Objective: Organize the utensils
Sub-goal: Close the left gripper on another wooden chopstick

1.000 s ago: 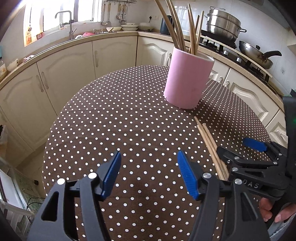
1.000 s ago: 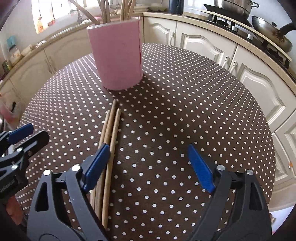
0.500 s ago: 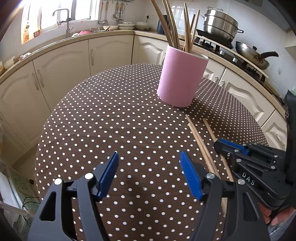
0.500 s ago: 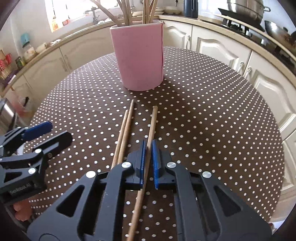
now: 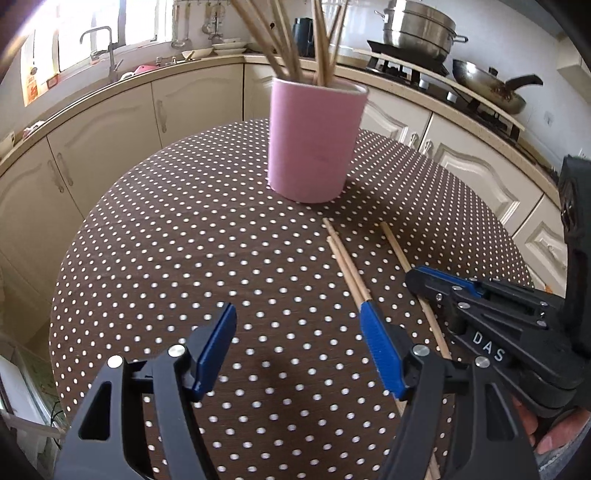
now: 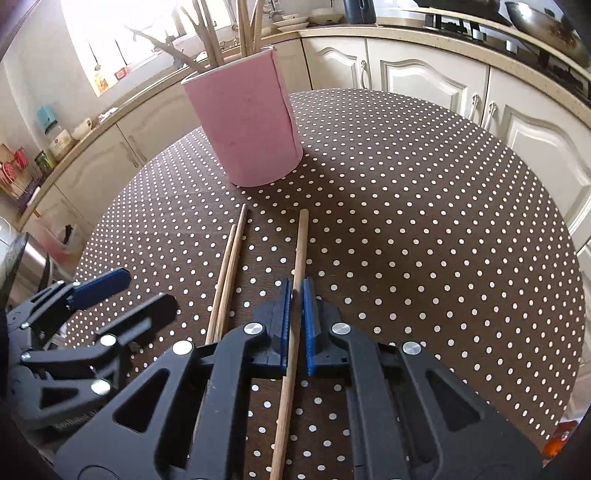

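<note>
A pink holder point(image 5: 316, 140) point(image 6: 245, 125) with several wooden chopsticks stands on the round polka-dot table point(image 5: 184, 240). My right gripper point(image 6: 294, 291) is shut on a single wooden chopstick point(image 6: 301, 240), whose far tip points toward the holder. Two more chopsticks point(image 6: 229, 266) point(image 5: 347, 266) lie side by side on the cloth just left of it. My left gripper point(image 5: 299, 325) stands open above the cloth, nothing between its fingers; its right finger point(image 5: 376, 339) hangs over the near part of that pair. The right gripper point(image 5: 417, 277) shows at the right of the left wrist view.
Cream kitchen cabinets point(image 5: 110, 129) and a countertop curve around behind the table. A stove with a steel pot point(image 5: 417, 29) and a wok point(image 5: 484, 85) is at the back right, a sink tap point(image 5: 96, 40) under the window at the back left.
My right gripper went from wide open to shut on one chopstick, which now lies apart from the other two. My left gripper has shifted right, toward the pair.
</note>
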Available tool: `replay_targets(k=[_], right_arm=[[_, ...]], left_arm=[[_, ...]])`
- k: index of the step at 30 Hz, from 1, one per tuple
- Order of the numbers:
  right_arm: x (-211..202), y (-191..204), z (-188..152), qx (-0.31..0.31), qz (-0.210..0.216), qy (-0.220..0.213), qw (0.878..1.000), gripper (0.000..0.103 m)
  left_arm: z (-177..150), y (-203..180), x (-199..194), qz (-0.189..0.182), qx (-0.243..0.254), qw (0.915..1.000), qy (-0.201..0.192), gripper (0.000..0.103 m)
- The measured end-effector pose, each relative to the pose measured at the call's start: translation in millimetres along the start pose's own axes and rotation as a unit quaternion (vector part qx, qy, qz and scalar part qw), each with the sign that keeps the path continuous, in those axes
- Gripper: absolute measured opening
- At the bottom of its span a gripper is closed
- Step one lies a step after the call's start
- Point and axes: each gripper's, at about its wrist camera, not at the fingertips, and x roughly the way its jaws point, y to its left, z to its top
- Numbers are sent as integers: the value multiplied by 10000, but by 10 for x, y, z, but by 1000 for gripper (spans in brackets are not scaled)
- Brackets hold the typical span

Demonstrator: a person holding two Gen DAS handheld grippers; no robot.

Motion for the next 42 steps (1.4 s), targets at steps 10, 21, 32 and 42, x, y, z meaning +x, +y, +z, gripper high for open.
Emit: replay_targets(k=[10, 21, 32, 42], right_arm=[[-33, -177, -12, 235, 417, 11, 9989, 7], [-38, -296, -10, 406, 692, 29, 9968, 7], [-58, -415, -8, 551, 882, 43, 9946, 7], [-63, -518, -4, 661, 1014, 57, 9926, 7]], left_arm=[[100, -180, 131, 342, 55, 9991, 241, 68], [197, -208, 184, 422, -92, 9986, 312, 68], [216, -191, 288, 247, -171, 9978, 592, 69], [364, -180, 435, 578, -507, 9934, 850, 79]])
